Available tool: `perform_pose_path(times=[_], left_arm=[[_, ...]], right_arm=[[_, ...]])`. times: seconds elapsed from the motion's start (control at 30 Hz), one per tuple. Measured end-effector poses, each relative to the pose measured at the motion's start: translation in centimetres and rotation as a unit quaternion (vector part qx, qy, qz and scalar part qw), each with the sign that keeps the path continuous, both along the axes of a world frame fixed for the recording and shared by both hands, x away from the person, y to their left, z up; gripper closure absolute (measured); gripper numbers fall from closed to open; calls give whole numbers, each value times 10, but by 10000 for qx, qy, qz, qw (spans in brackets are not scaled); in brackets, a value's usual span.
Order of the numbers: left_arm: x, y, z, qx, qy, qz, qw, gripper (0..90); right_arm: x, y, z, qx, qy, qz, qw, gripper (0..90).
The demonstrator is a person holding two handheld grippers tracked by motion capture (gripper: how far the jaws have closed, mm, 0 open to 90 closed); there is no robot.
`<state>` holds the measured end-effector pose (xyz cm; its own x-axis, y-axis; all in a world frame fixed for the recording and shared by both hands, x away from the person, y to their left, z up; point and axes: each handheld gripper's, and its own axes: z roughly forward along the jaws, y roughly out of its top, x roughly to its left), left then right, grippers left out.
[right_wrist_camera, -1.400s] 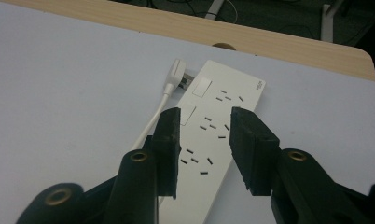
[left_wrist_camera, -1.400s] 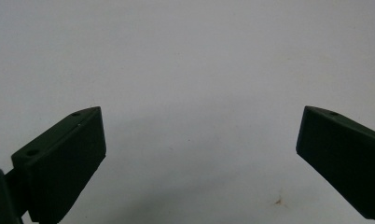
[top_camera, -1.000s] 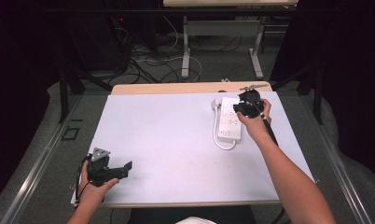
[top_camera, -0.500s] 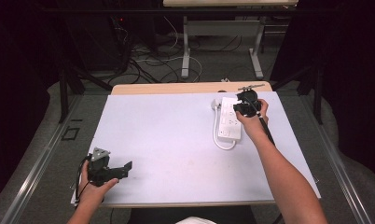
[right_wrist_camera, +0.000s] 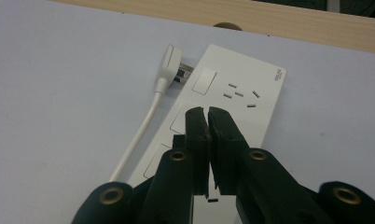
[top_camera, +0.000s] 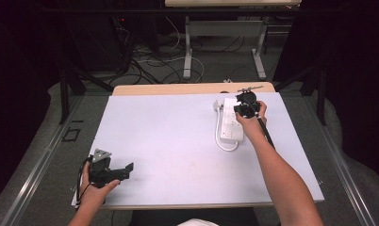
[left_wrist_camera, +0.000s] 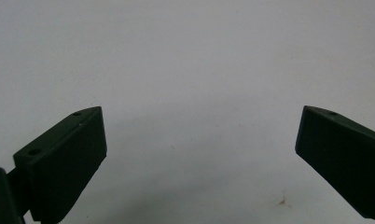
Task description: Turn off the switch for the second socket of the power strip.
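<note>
At the near left corner of the table point(top_camera: 178, 141), the left gripper point(top_camera: 124, 169) rests low with its jaws spread wide and nothing between them, well apart from the work. Toward the far right lies the white power strip point(top_camera: 231, 123), its long axis running away from the person, its cable point(top_camera: 219, 136) looping along its left side and its own plug point(right_wrist_camera: 169, 67) pushed into its far end. The right gripper point(right_wrist_camera: 207, 126), plainly the nearer, hangs just above the strip's middle rocker switches. Its jaws have just been closing and now stand pressed together, nothing pinched, tips pointing down at the strip.

One white power strip point(top_camera: 231, 122), one plug point(right_wrist_camera: 169, 67), two hand-held grippers, one table point(top_camera: 178, 136).
</note>
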<state>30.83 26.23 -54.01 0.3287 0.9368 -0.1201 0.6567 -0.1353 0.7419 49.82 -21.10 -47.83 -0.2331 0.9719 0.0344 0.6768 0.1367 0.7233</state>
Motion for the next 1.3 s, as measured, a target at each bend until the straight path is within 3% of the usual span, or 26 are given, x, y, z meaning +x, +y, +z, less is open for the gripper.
perform_pose_path(times=[1.3], left_arm=[[-2,5,-2,39,30,71,10000,17]], right_arm=[[33,9,-38,226,15,-110,9997,900]])
